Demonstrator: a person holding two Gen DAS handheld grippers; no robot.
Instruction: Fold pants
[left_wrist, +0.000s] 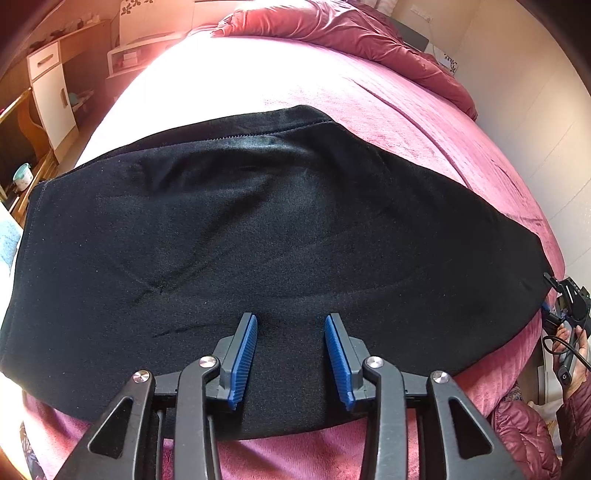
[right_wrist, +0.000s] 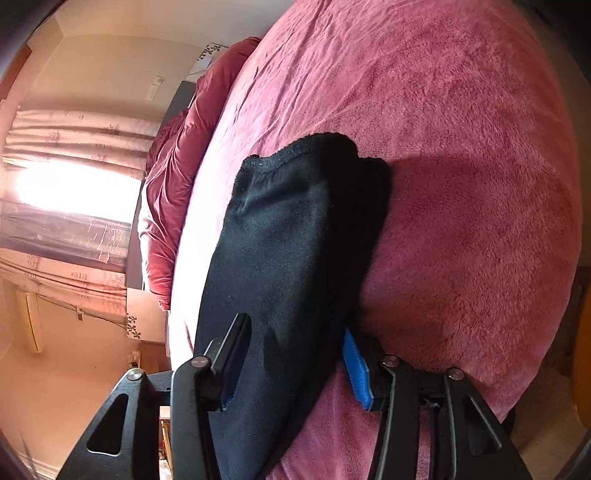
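Black pants (left_wrist: 266, 236) lie spread across a pink bed cover (left_wrist: 443, 133). My left gripper (left_wrist: 291, 354) is open just above the near edge of the pants, with its blue pads apart and nothing between them. In the right wrist view the right gripper (right_wrist: 295, 354) has its jaws wide apart around one end of the pants (right_wrist: 295, 236). The cloth fills the gap between the blue pads (right_wrist: 356, 369) and rises off the bed. The right gripper also shows at the right edge of the left wrist view (left_wrist: 569, 306), at the pants' end.
A dark red quilt (left_wrist: 351, 33) is bunched at the head of the bed. White and wooden cabinets (left_wrist: 51, 92) stand to the left. A bright curtained window (right_wrist: 74, 184) shows in the right wrist view. My sleeve (left_wrist: 532, 435) is at the lower right.
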